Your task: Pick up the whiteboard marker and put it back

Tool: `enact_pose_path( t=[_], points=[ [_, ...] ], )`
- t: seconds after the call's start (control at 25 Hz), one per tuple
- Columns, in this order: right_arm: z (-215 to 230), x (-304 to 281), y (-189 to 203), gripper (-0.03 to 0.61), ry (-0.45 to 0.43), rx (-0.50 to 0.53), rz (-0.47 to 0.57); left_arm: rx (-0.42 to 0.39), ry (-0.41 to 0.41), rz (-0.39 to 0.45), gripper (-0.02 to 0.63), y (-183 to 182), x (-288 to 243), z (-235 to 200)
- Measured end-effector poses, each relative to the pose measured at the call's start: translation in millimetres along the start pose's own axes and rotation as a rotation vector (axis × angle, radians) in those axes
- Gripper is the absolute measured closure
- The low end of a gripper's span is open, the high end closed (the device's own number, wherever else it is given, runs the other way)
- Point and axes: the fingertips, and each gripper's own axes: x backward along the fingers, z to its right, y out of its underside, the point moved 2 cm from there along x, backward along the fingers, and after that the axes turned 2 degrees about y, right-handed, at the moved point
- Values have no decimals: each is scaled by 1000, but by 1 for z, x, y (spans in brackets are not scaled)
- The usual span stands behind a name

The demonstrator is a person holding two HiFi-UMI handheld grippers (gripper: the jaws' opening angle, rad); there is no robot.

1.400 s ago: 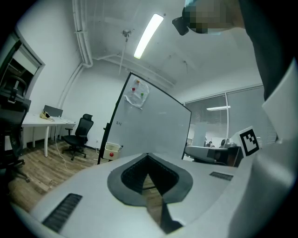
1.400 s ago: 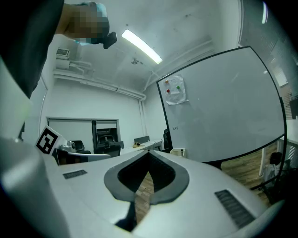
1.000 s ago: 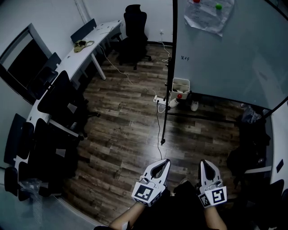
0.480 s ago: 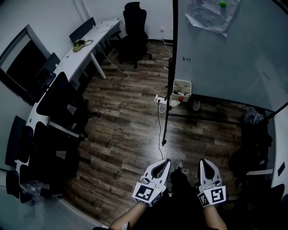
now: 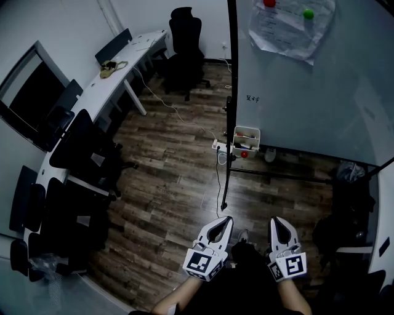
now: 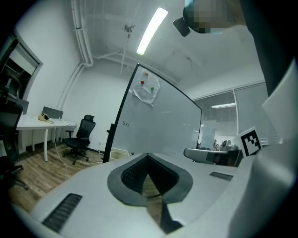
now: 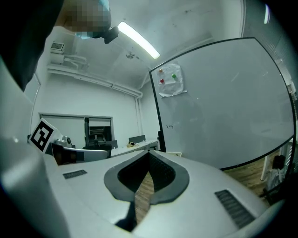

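At the near edge of the head view, the left claw [image 5: 221, 221] and the right claw [image 5: 275, 221] are held side by side above the dark wooden floor [image 5: 166, 184], both pointing toward the far side of the room. Each claw's own view shows its jaws drawn together at the tips with nothing between them. To the right stands a large whiteboard [image 5: 308, 92] on a black frame, with a paper sheet [image 5: 289, 31] pinned near its top by a red magnet [image 5: 269, 3] and a green magnet [image 5: 308, 13]. One container is noted: a white box [image 5: 247, 128] at the left foot of the whiteboard, just above the floor and well apart from both claws. It holds several small items, and a red piece [image 5: 244, 154] shows at its lower edge; the items are too small to identify singly. The whiteboard marker cannot be singled out in any view; neither claw holds it. A cable [image 5: 217, 169] runs along the floor from near the box toward the claws. On the left, a long white worktop [image 5: 123, 80] carries a small tan object [image 5: 111, 64] and is lined with black chairs [image 5: 80, 141]; another black office chair [image 5: 184, 43] stands at the far end.
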Motion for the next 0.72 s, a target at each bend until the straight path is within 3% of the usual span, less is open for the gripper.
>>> enact_pose_path(
  t=[0.52,0.72],
  points=[
    [51,-63,-10,566,-67,13,-2,-23,-44,-19,606,-7,-86,-12],
    [63,-76,-15,565,-98,-25,23,-35,-77,-26,606,-7,-103,-16]
  ],
)
